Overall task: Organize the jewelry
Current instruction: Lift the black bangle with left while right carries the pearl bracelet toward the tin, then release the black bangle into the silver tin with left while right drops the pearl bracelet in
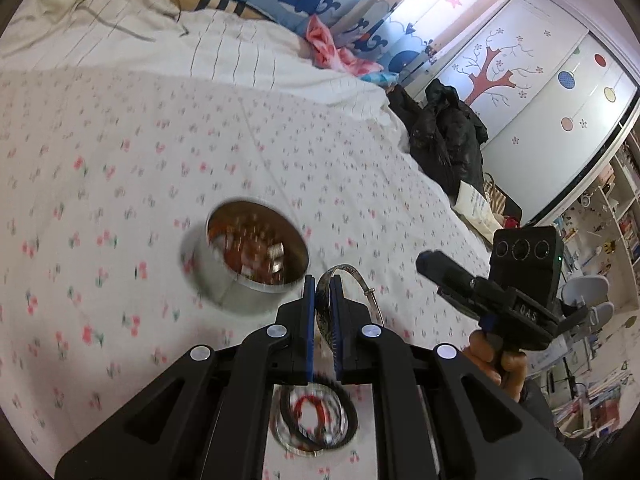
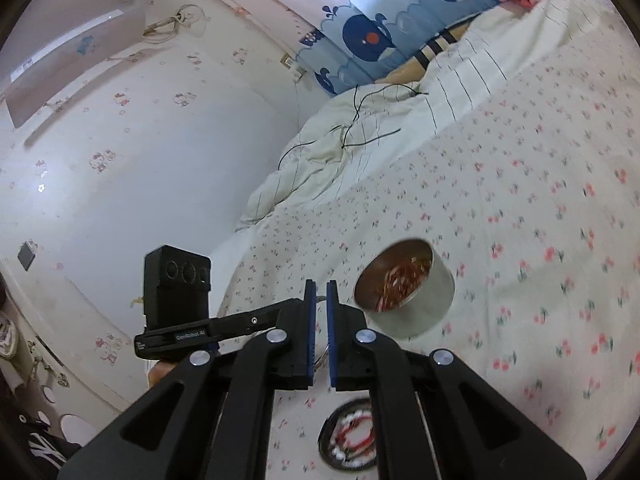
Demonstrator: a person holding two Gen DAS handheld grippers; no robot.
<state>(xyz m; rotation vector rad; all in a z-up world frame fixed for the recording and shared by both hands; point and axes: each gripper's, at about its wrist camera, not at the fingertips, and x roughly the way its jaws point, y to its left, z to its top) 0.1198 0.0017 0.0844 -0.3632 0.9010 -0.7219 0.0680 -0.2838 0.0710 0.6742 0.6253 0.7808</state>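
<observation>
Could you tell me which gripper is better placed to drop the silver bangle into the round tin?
Probably the left. The left gripper is shut on the silver bangle, with the round tin just beyond its tips. The right gripper seems to pinch only the bangle's edge.

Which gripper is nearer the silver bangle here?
Left. The left gripper has the silver bangle clamped between its fingers. The right gripper is off to the bangle's right, shut, with a gap between them.
</observation>
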